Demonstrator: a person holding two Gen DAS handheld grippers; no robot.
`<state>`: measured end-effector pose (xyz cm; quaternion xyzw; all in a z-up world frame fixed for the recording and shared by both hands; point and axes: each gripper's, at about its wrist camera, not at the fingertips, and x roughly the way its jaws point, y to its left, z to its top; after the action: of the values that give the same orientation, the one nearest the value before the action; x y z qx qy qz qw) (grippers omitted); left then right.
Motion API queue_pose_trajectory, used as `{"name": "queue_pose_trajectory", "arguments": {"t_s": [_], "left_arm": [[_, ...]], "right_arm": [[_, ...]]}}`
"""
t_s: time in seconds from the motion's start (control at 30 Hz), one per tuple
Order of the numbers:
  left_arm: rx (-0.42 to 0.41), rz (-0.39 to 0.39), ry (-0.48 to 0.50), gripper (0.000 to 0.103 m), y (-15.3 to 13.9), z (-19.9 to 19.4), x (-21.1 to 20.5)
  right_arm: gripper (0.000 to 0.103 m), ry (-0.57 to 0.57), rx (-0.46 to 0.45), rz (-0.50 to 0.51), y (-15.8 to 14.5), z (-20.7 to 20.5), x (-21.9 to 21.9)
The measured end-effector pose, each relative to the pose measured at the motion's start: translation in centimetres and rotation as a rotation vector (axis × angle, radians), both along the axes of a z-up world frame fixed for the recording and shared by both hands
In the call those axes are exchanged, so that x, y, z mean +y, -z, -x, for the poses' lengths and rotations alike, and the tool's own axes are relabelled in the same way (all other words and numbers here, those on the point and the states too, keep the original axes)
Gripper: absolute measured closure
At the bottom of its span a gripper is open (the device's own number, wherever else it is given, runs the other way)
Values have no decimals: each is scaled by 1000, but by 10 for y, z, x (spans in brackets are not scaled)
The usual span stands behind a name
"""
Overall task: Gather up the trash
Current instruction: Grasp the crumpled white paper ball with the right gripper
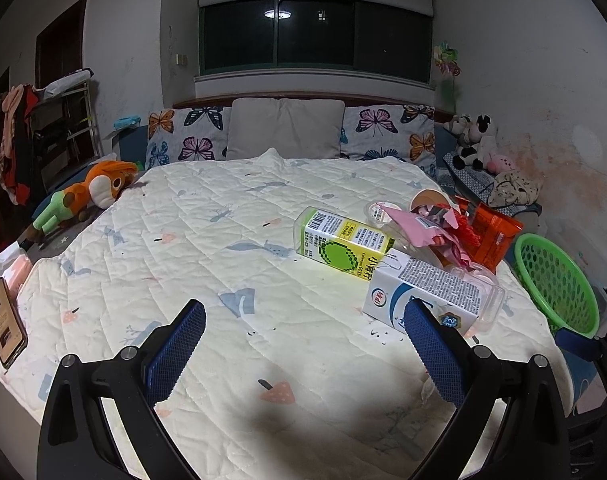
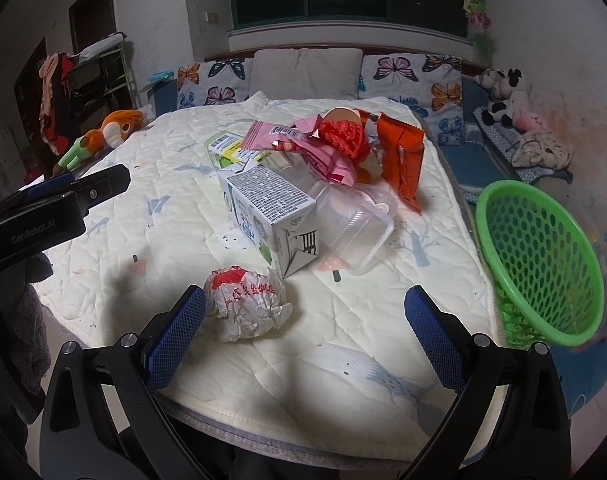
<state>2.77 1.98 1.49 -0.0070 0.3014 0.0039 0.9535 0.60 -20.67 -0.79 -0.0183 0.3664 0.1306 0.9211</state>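
Trash lies piled on the right half of the bed: a white and blue milk carton (image 2: 269, 216), a green and yellow drink carton (image 1: 343, 242), a clear plastic tub (image 2: 357, 228), pink wrappers (image 2: 287, 138), a red net (image 2: 341, 136) and an orange packet (image 2: 403, 152). A crumpled white and red paper ball (image 2: 245, 306) lies nearest, just ahead of my open right gripper (image 2: 305, 306). My left gripper (image 1: 303, 320) is open and empty over bare quilt, left of the milk carton (image 1: 423, 288). A green mesh basket (image 2: 543, 256) stands off the bed's right side.
A phone (image 1: 3, 326) lies at the bed's left edge. An orange plush toy (image 1: 95, 188) lies at the far left. Butterfly pillows (image 1: 187, 132) and a grey pillow (image 1: 285, 128) line the headboard. Soft toys (image 1: 473, 140) sit at the far right.
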Motion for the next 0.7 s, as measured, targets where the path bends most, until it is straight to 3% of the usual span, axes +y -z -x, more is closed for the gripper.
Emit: {"name": "queue_pose_trajectory", "arguments": {"t_s": [0.47,0.7], "left_arm": [[44,13,-17,7,8,-22,13],[63,20,-11,7,13,-30,15]], "right_arm": [[14,-85,69,-11,28,-15,24],[25,-122,109,-13,40,-27,34]]}}
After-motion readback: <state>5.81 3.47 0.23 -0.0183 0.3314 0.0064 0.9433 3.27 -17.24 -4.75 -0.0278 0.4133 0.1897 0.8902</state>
